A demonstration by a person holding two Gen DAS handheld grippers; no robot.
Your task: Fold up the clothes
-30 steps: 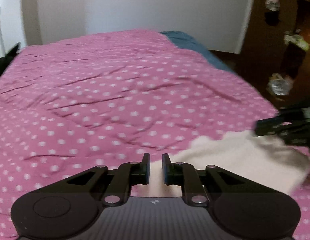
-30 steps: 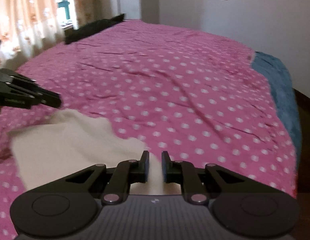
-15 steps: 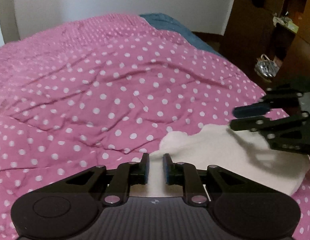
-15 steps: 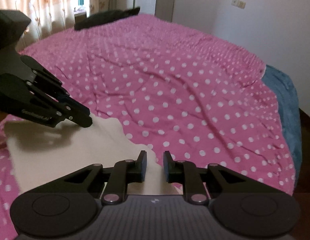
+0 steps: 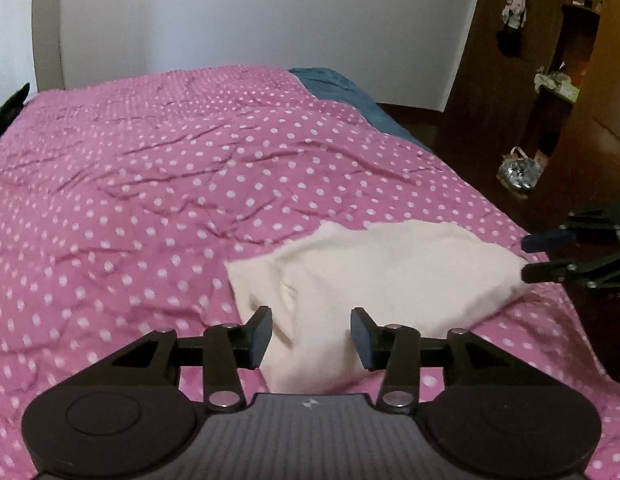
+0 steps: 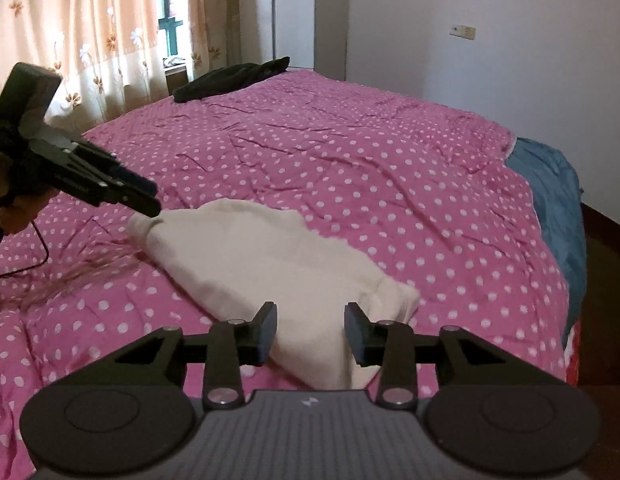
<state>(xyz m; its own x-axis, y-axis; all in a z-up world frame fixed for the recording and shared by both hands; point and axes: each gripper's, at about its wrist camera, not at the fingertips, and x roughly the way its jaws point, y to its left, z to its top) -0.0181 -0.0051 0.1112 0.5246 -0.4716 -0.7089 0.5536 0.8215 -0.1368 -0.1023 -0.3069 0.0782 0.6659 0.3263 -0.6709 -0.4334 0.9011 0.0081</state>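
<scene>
A cream folded cloth (image 5: 373, 280) lies on the pink polka-dot bedspread (image 5: 150, 184) near the bed's front edge. My left gripper (image 5: 311, 338) is open, its jaws wide apart over the cloth's near left corner. My right gripper (image 6: 311, 332) is open too, over the cloth's (image 6: 270, 264) near right corner. In the left wrist view the right gripper (image 5: 529, 256) shows at the cloth's right end. In the right wrist view the left gripper (image 6: 148, 200) shows at the cloth's left end.
A black garment (image 6: 230, 78) lies at the far corner of the bed by the curtains. A blue blanket (image 6: 557, 200) hangs along the bed's right side. Brown wooden furniture (image 5: 549, 80) and a bag (image 5: 517, 170) stand on the floor right of the bed.
Both grippers were shut on the cloth's corners; now both have opened and let it go. The cloth lies flat on the bed and both grippers have drawn back slightly.
</scene>
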